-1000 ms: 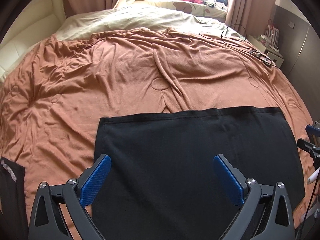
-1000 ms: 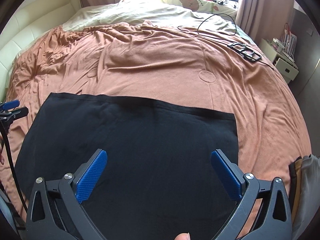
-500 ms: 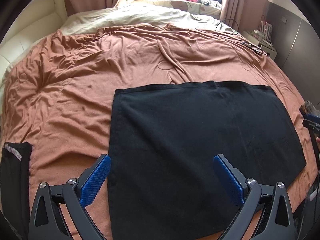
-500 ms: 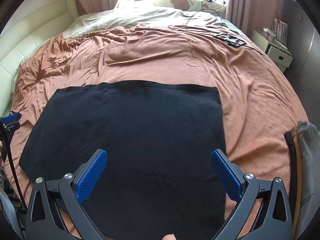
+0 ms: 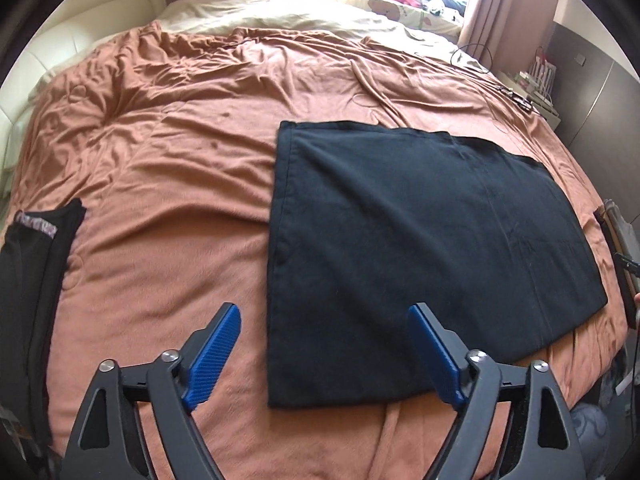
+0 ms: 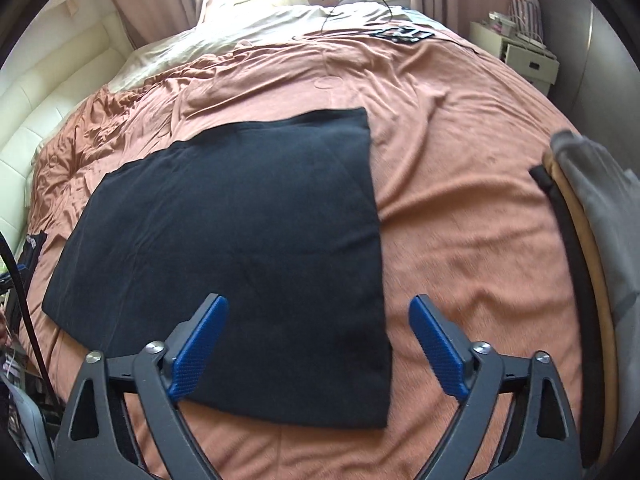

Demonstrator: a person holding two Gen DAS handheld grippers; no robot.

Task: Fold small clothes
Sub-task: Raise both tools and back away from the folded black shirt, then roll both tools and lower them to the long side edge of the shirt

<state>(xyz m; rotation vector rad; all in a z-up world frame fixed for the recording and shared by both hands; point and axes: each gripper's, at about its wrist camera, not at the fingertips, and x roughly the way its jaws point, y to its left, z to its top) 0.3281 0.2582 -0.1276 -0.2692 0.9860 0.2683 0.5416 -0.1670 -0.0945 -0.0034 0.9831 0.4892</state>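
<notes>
Rust bedspread (image 5: 168,208) carries flat, smooth, rectangular black garment (image 5: 420,248).

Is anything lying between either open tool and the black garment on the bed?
Nothing visible. The left tool hovers open over the black garment's near left corner, the right tool over its near right corner. Only bare orange bedspread surrounds it; the folded pile lies off to the right.
</notes>
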